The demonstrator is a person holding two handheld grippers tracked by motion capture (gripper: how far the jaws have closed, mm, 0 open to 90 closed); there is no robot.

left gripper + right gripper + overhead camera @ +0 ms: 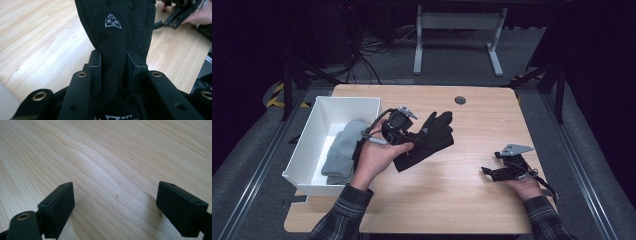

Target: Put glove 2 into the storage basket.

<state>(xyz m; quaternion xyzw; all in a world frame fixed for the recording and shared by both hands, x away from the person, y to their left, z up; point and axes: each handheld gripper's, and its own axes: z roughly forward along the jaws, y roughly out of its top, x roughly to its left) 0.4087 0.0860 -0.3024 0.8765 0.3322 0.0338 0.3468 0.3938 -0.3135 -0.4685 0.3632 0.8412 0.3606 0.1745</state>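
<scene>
A black glove (434,132) with a small white logo hangs lifted off the wooden table (447,200), left of centre. My left gripper (411,136) is shut on its cuff end. In the left gripper view the glove (115,32) runs up between the two black pads (96,67), which pinch the fabric, and my left gripper (113,66) holds it over the tabletop. My right gripper (488,173) rests low near the table's right side, held in a hand. In the right gripper view my right gripper (115,200) stands wide open over bare wood, nothing between its jaws.
A white open box (309,145) stands at the table's left edge with a folded grey knit item (343,150) inside. A round cable grommet (460,100) sits near the far edge. Beyond the table are desk legs and cables on the floor.
</scene>
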